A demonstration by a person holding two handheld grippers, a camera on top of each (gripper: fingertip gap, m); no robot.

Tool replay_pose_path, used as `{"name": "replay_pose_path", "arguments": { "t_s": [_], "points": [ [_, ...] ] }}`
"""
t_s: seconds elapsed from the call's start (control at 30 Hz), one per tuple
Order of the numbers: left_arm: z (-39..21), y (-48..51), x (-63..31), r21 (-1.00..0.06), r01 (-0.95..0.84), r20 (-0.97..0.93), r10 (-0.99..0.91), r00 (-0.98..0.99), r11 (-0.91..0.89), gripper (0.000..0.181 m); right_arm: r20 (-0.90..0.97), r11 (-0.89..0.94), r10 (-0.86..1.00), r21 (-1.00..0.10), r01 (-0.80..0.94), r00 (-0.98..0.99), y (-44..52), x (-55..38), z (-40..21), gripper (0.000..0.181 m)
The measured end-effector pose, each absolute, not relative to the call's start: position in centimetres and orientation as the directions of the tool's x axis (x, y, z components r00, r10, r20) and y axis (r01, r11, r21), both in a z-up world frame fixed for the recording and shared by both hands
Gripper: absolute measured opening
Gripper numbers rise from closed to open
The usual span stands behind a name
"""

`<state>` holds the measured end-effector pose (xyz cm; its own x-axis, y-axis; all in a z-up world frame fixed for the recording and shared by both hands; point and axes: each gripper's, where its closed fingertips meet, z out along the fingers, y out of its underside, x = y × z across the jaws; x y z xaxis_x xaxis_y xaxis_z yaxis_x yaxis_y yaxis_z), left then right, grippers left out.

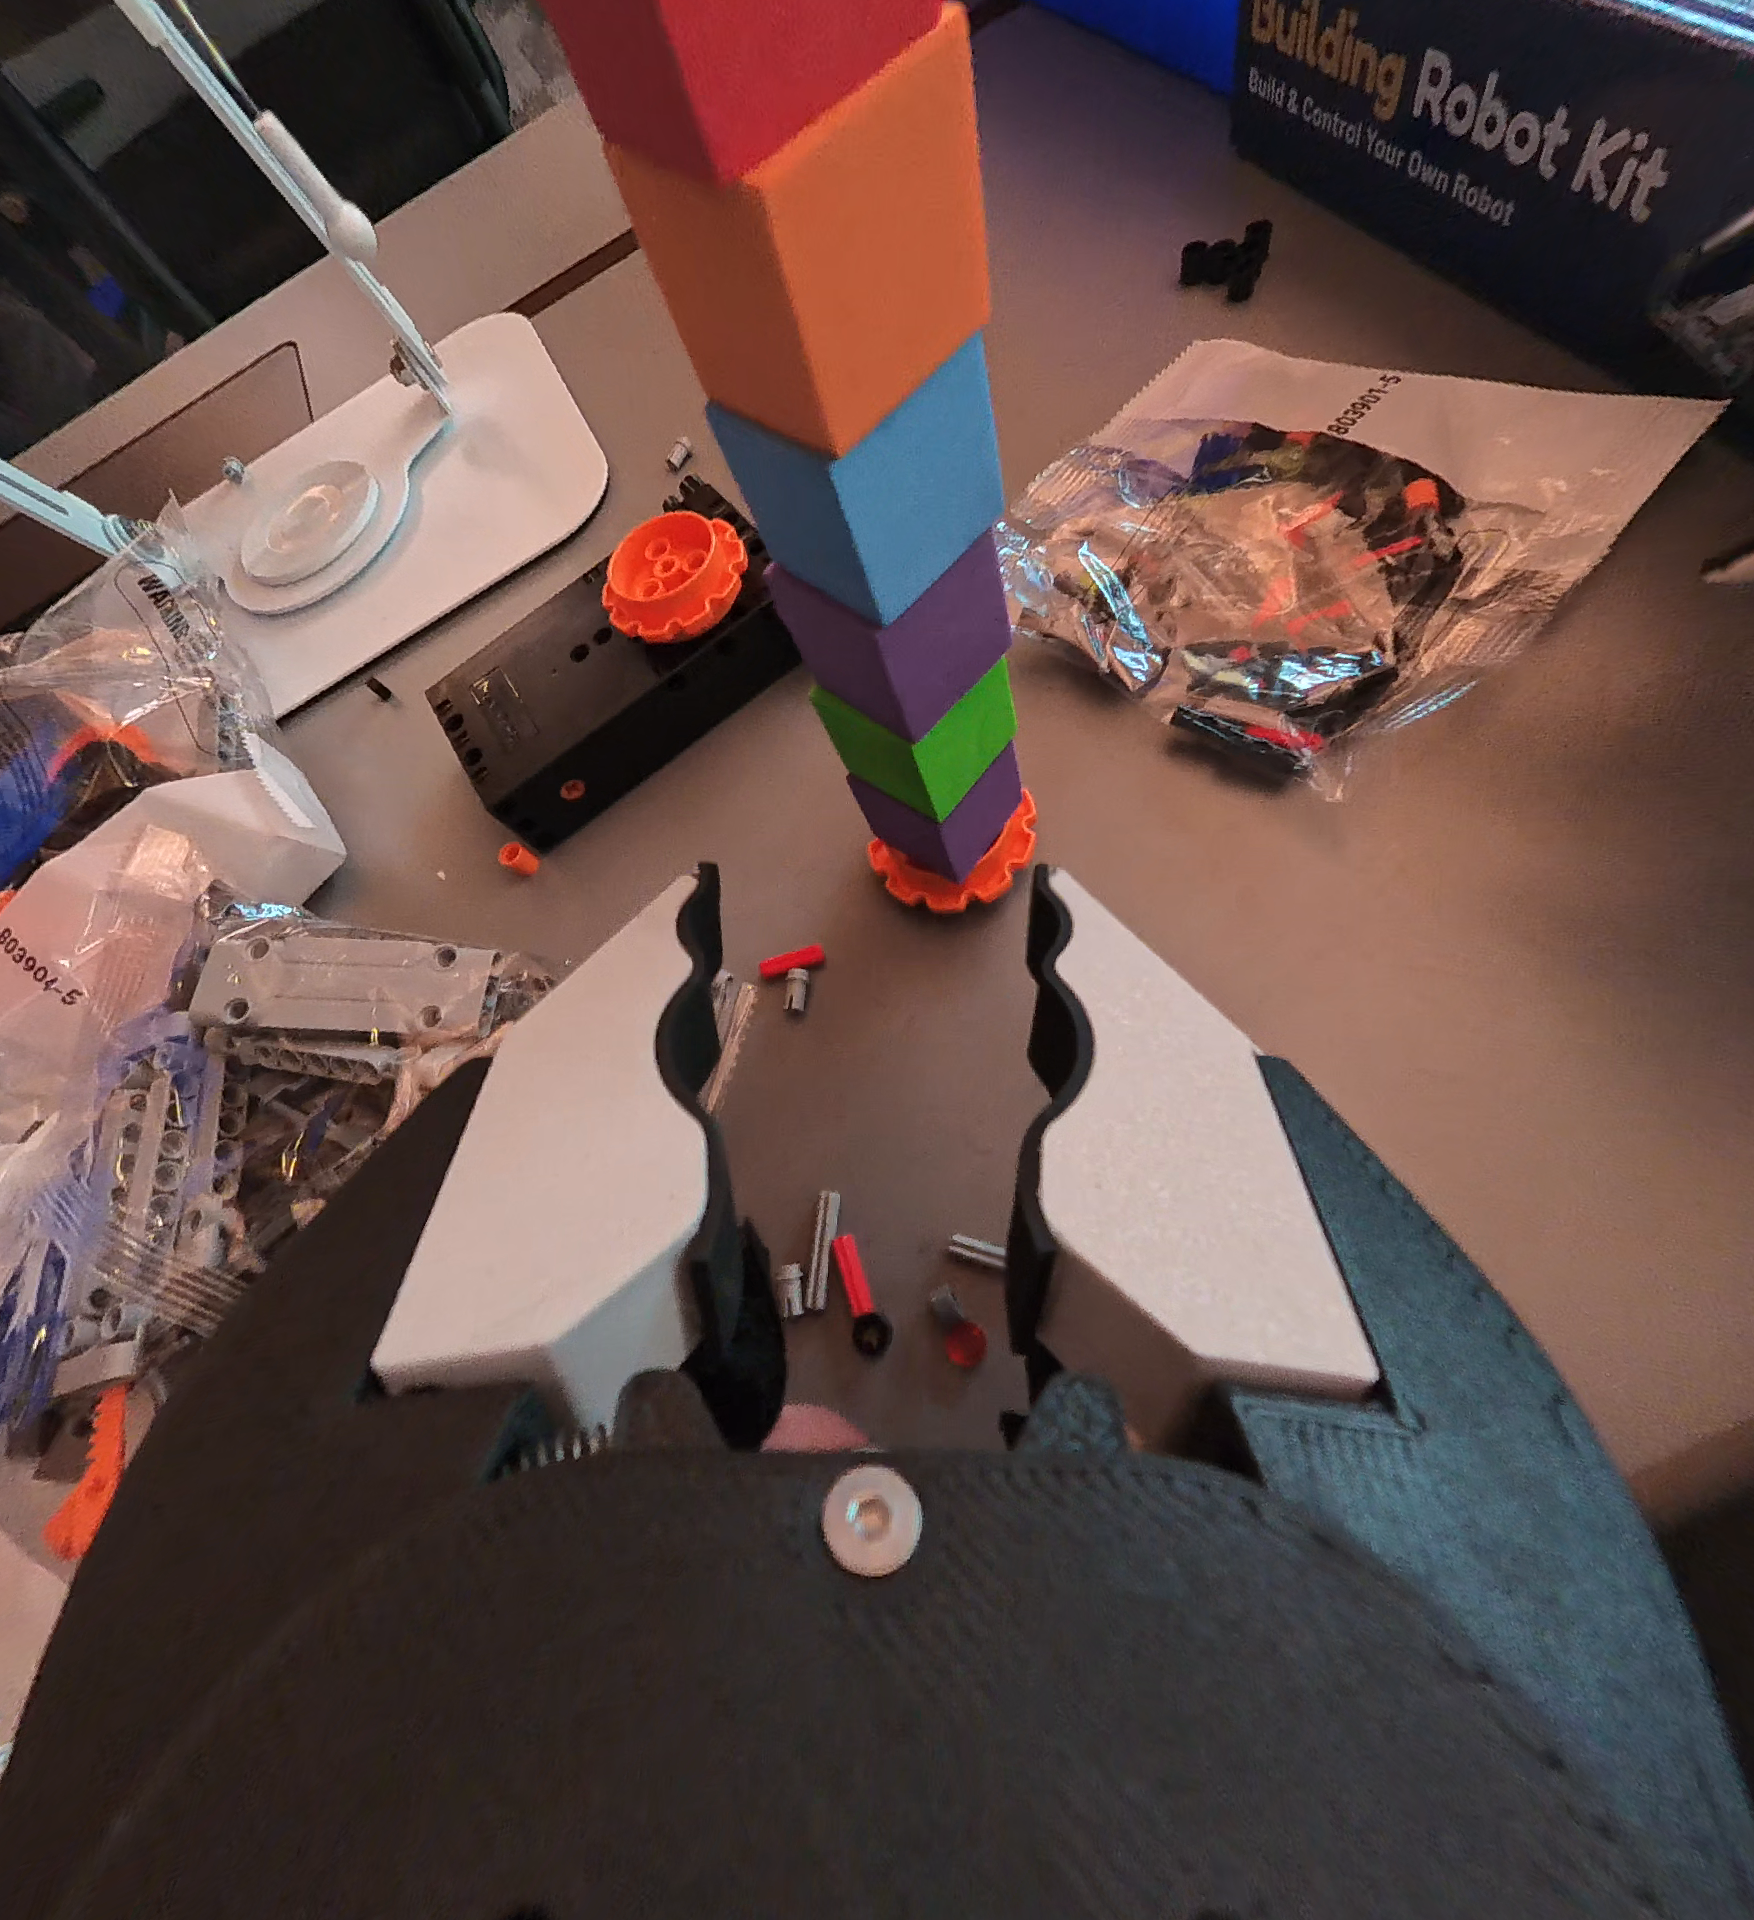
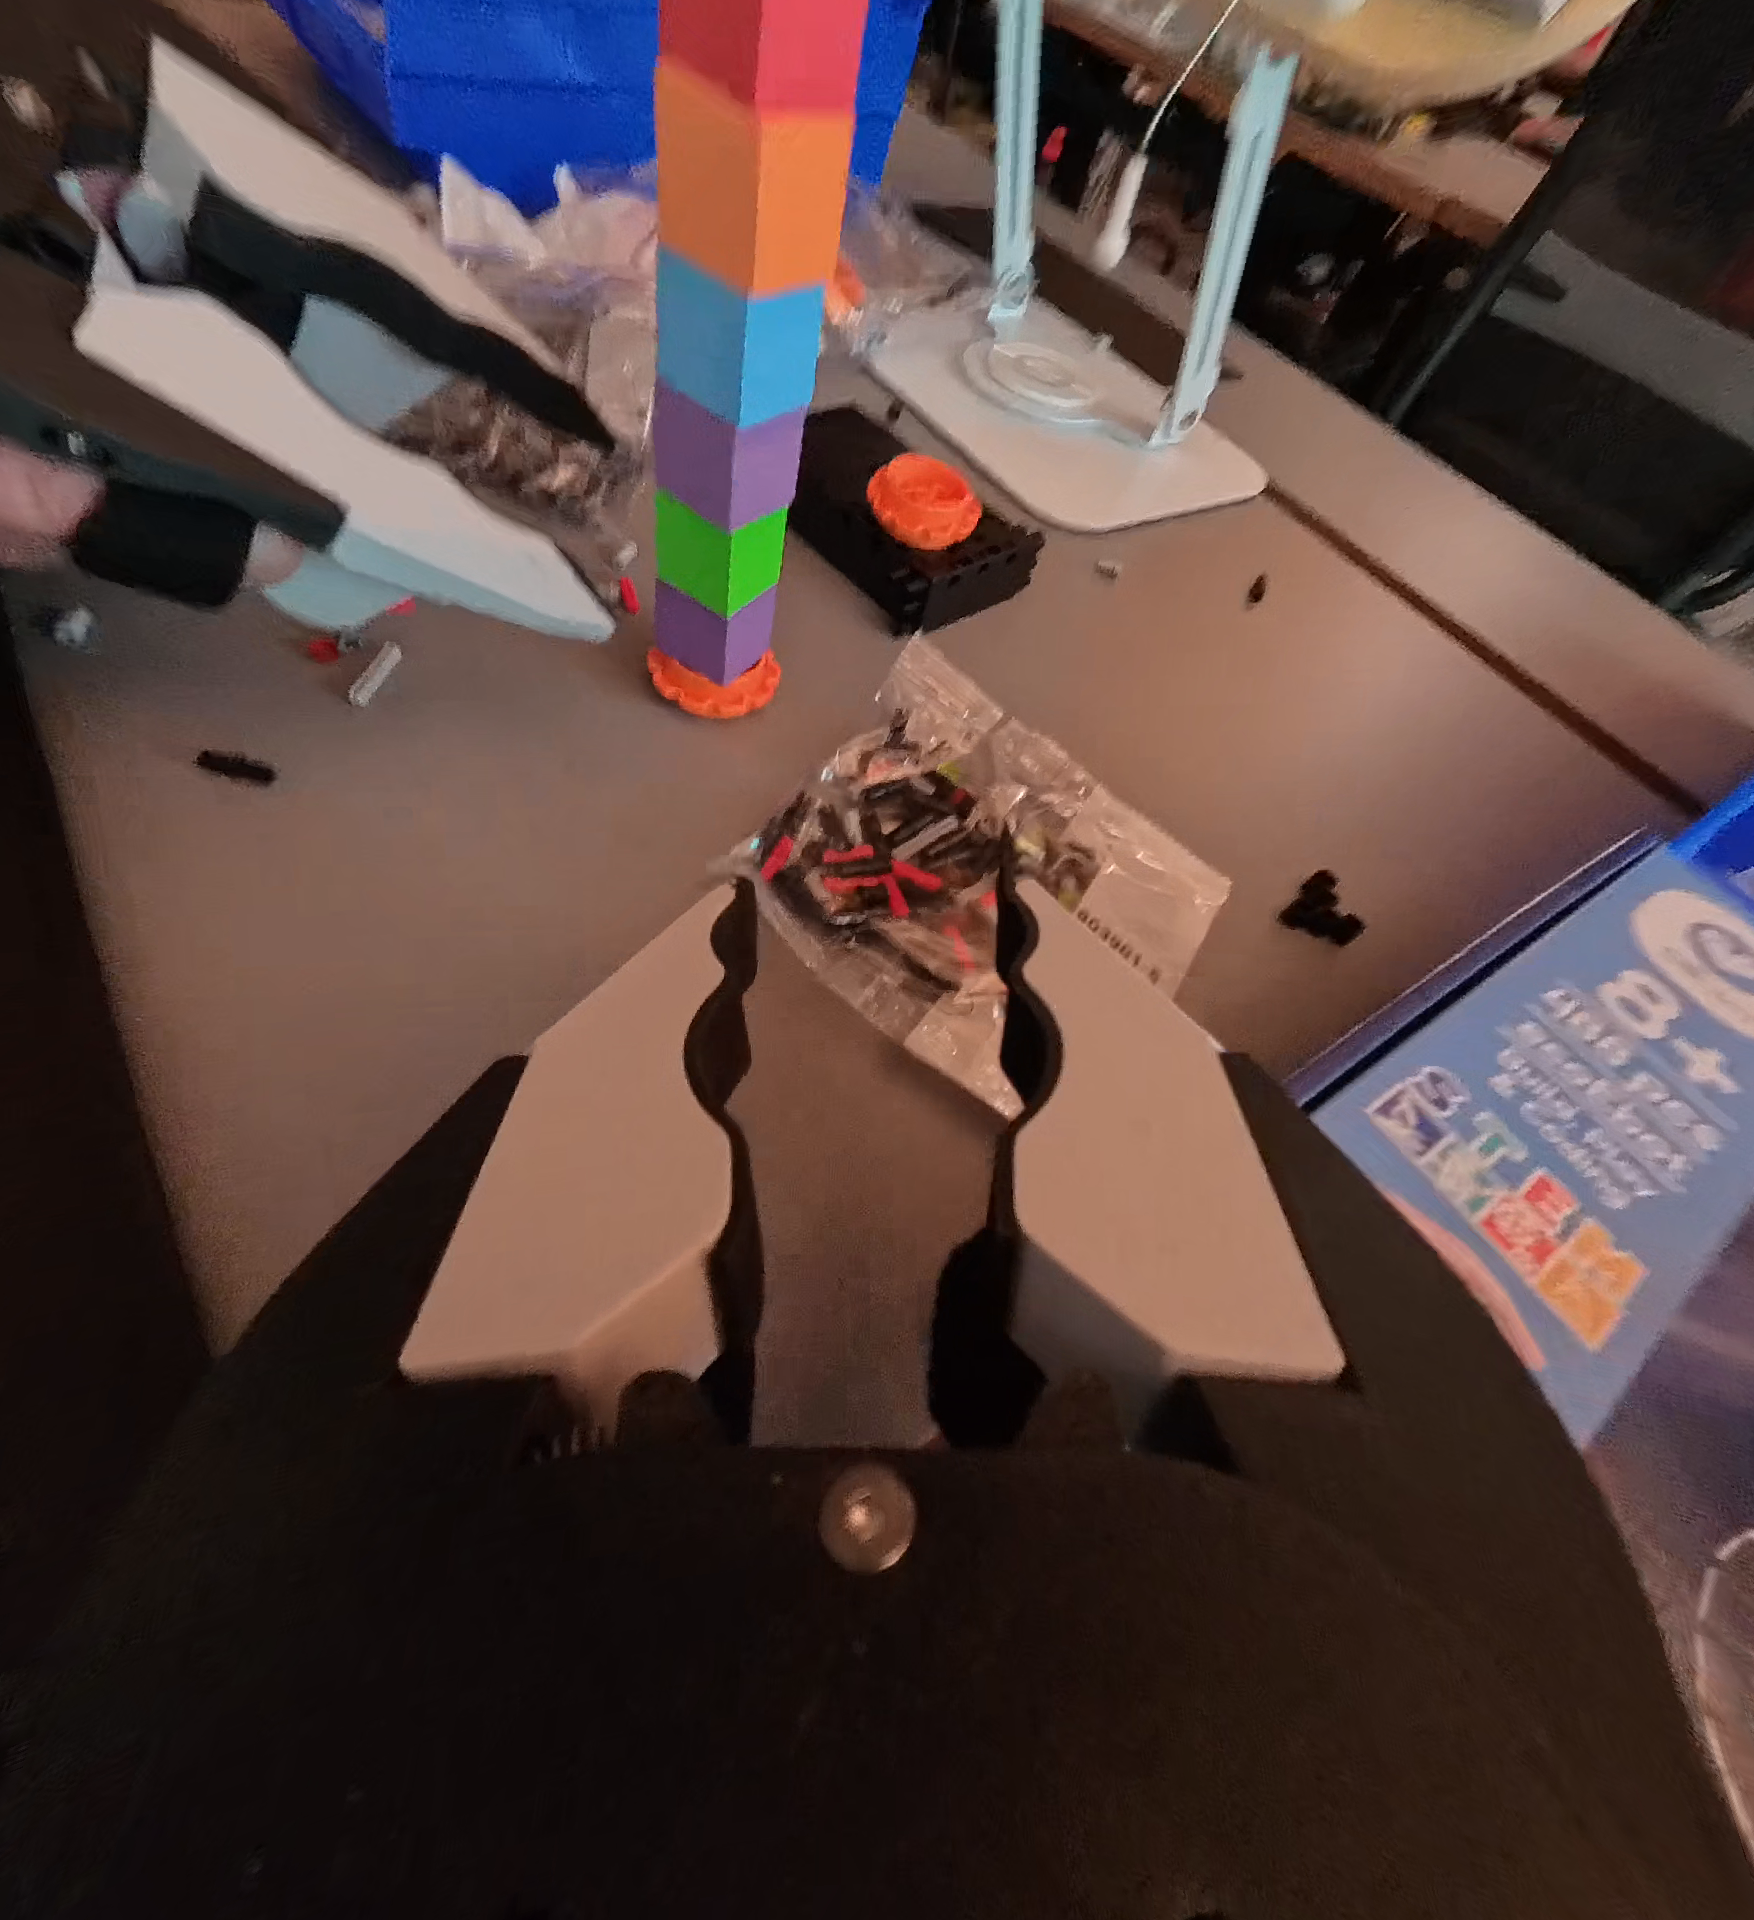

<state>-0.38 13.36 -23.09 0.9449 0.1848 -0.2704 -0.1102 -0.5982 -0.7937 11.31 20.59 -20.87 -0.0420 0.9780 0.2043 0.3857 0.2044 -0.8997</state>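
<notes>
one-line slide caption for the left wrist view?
Open left gripper hovers over loose small parts, facing a tall block tower on an orange wheel.

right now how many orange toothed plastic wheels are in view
2: one orange toothed plastic wheel sits under the coloured cube tower; the other rests on the black rectangular block. Bags may hide more.

- left gripper — black 3D-printed body with layer lines, white wedge fingers, wavy black inner pads, one silver screw at centre
- right gripper — same build: black body, white fingers, scalloped black pads, silver screw
</notes>
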Motion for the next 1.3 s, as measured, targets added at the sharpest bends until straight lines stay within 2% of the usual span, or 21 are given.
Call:
{"name": "replay_pose_path", "arguments": {
  "t_s": [0.13,0.27,0.5,0.6,0.7,1.03,1.3],
  "points": [
    [-23.6,13.4,-0.2,-0.773,-0.112,-0.271,0.165,0.949,-0.624,0.048,0.207,0.203,0.978,-0.914,0.351,-0.028,21.1,12.2,-20.4,0.035],
    [-24.5,13.7,-0.1,-0.733,-0.109,-0.264,0.134,0.955,-0.671,0.03,0.195,0.189,0.981,-0.91,0.369,-0.019,21.5,12.5,-20.8,0.033],
    [-24.0,16.4,0.2,-0.646,-0.19,-0.331,0.047,0.942,-0.739,0.02,0.27,0.257,0.962,-0.873,0.414,-0.027,21.3,12.4,-21.6,0.033],
    [-23.4,17.7,1.1,-0.615,-0.235,-0.349,-0.007,0.937,-0.753,0.021,0.252,0.236,0.968,-0.884,0.403,-0.015,21.6,12.6,-21.3,0.031],
    [-22.4,18.7,1.8,-0.629,-0.299,-0.383,-0.048,0.922,-0.717,0.024,0.24,0.223,0.971,-0.89,0.397,-0.007,21.8,12.7,-21.2,0.03],
    [-22.9,16.6,1.0,-0.666,-0.244,-0.323,-0.022,0.946,-0.705,0.035,0.216,0.188,0.976,-0.915,0.356,0.041,22.6,13.2,-20.0,0.029],
    [-20.2,16.4,-3.3,-0.723,-0.189,-0.307,0.065,0.949,-0.664,0.037,0.152,0.122,0.986,-0.937,0.327,0.067,23.3,13.5,-19.5,0.028]
  ]
}}
